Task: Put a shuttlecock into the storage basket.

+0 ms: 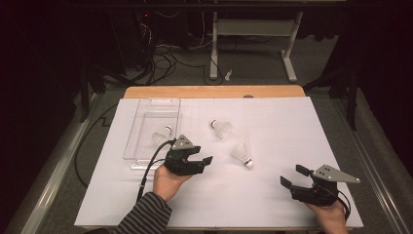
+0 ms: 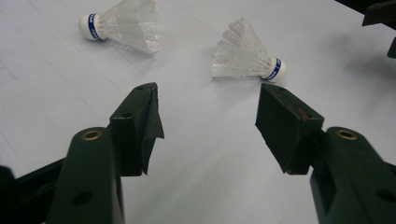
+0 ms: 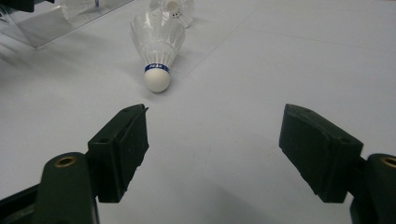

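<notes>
Two white shuttlecocks with blue-banded corks lie on the white table top [image 1: 272,131]. The far shuttlecock [image 1: 221,128] [image 2: 126,25] [image 3: 175,9] is mid-table. The near shuttlecock [image 1: 242,154] [image 2: 245,53] [image 3: 157,44] lies between the grippers. A third shuttlecock [image 1: 162,135] [image 3: 77,5] rests inside a clear plastic tray [image 1: 151,114] [image 3: 46,25] at the left. My left gripper [image 1: 202,155] [image 2: 208,100] is open beside the tray's near right corner and holds nothing. My right gripper [image 1: 291,175] [image 3: 215,116] is open near the front right, aimed at the near shuttlecock and apart from it.
The table's wooden back edge [image 1: 214,91] shows beyond the white sheet. Behind it on the floor are cables [image 1: 165,61] and a desk frame's legs [image 1: 290,48]. The right gripper's jaw tip [image 2: 380,14] shows in the top right corner of the left gripper view.
</notes>
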The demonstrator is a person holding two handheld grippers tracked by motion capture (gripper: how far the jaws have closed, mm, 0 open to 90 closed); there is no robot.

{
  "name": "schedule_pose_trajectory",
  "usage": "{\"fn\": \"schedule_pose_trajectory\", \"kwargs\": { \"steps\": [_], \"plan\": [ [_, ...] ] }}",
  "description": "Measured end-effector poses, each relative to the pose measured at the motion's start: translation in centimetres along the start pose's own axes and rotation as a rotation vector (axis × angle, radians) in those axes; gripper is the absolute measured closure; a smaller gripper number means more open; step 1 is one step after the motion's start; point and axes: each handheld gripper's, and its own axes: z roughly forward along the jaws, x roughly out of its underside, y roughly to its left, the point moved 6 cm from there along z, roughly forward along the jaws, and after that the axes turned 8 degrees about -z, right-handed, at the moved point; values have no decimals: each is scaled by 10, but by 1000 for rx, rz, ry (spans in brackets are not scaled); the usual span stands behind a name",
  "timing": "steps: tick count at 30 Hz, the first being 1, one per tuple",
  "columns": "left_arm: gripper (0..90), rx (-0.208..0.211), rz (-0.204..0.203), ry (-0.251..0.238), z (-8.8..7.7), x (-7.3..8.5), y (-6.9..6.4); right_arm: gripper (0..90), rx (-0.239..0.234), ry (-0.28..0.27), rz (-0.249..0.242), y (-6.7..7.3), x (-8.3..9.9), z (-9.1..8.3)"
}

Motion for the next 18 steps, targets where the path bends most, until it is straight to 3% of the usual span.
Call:
{"fn": "schedule_pose_trajectory", "kwargs": {
  "steps": [18],
  "plan": [
    [403,-2,-5,7,11,1,0,243,-3,6,0,1,0,1]
  ]
}}
